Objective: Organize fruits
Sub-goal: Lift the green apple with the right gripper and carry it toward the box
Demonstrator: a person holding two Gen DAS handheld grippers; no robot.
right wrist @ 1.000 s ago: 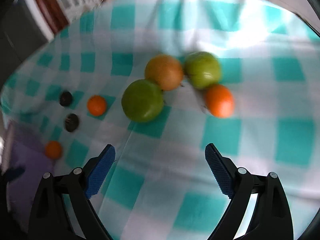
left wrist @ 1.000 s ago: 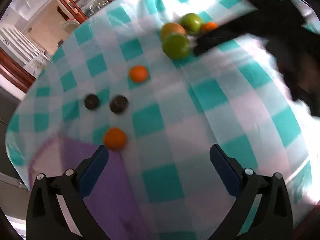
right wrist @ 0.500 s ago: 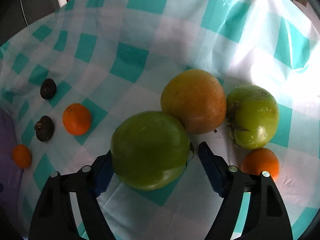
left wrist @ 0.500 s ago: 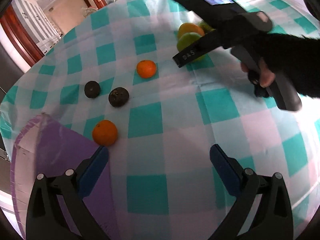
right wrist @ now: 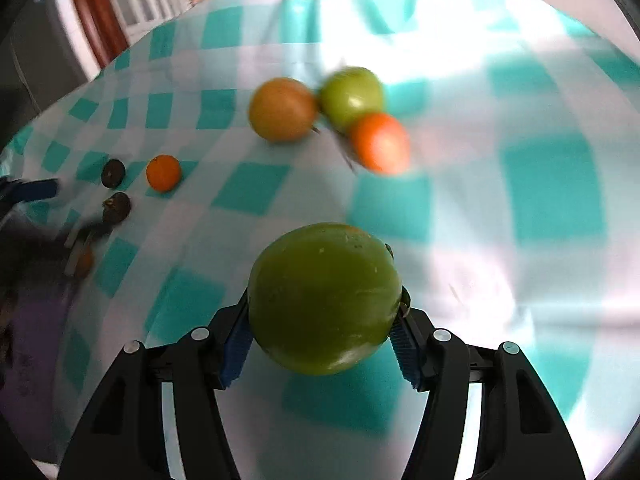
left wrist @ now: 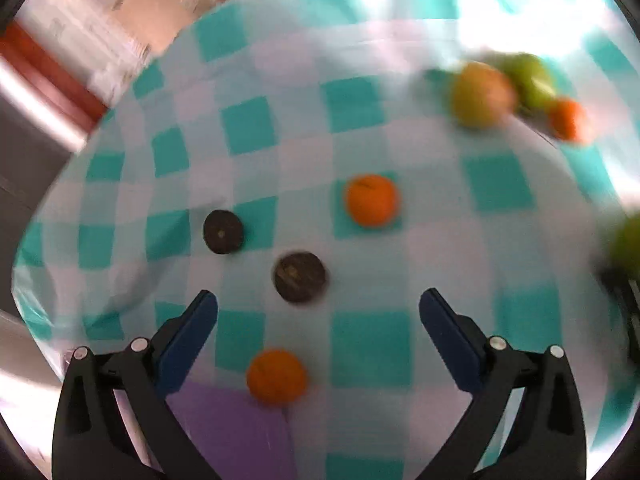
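Teal-checked tablecloth (right wrist: 248,188) | right gripper (right wrist: 320,344): jaws closing, pads pressed on large green fruit (right wrist: 324,300), raised clear for sorting | left gripper (left wrist: 318,310): fingers wide, empty, over dark fruit (left wrist: 300,277), probably next pick.

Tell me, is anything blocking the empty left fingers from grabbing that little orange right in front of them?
Nothing visible does. The small orange lies on the tablecloth at the purple mat's edge, between the left gripper's wide-open fingers. The dark fruit sits just beyond it.
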